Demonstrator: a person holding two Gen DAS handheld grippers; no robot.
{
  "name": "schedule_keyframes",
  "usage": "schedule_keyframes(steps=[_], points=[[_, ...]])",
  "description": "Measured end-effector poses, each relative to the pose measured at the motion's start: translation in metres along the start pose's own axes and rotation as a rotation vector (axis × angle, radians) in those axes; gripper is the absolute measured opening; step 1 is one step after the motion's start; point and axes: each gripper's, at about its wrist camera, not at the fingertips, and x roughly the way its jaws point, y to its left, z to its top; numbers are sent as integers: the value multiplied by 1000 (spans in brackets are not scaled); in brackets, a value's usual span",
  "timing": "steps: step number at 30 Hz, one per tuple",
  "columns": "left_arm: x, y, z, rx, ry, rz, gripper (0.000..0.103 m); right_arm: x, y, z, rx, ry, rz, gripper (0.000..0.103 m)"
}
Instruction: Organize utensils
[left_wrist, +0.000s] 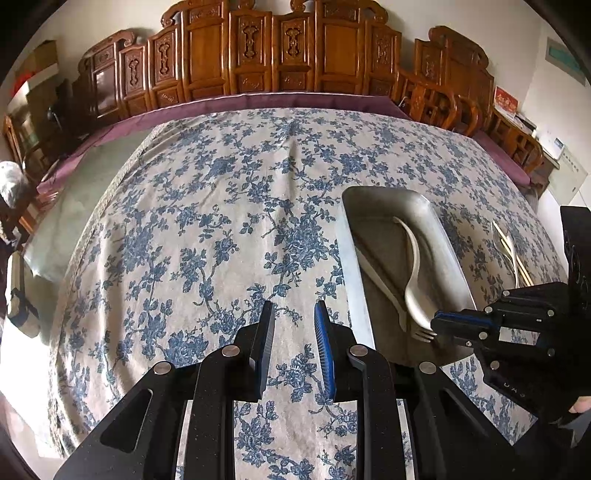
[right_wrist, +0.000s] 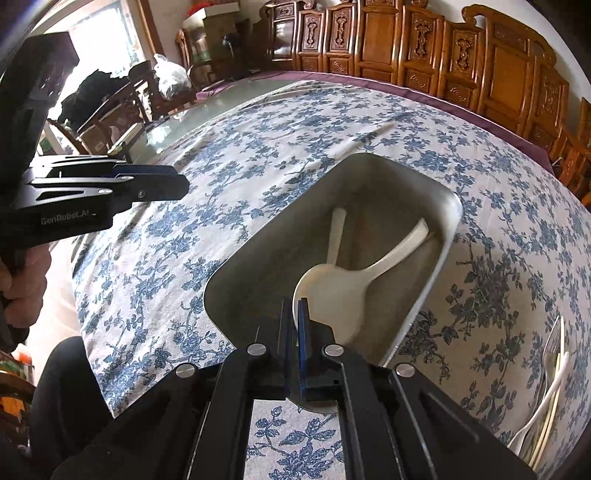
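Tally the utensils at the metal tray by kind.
White spoon: 1
White fork: 1
Total: 2 at the metal tray.
The utensil pile on the cloth beside it is too blurred to count.

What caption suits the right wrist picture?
Right gripper shut on a white spoon over a metal tray on a floral tablecloth.

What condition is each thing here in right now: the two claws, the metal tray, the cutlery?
Left gripper: jaws apart, empty, above the cloth.
Right gripper: shut on the white spoon, over the tray.
Metal tray: flat on the tablecloth, holding cutlery.
Loose cutlery: lying on the tablecloth outside the tray.
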Motion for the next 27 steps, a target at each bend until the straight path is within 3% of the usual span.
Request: schedule_keyframes(steps=[6, 14, 23, 27], points=[[-7, -11, -1, 9, -11, -11, 21, -16, -6, -2, 25, -34, -9, 4], [-26, -39, -5, 35, -42, -54, 22, -68, -16, -27, 59, -115, -35, 4], [-49, -87, -16, 93, -69, -99, 22, -135, -41, -90, 100, -142, -128, 5], [-55, -112, -22, 124, -68, -121, 22, -154, -60, -117, 143, -151, -174, 16]])
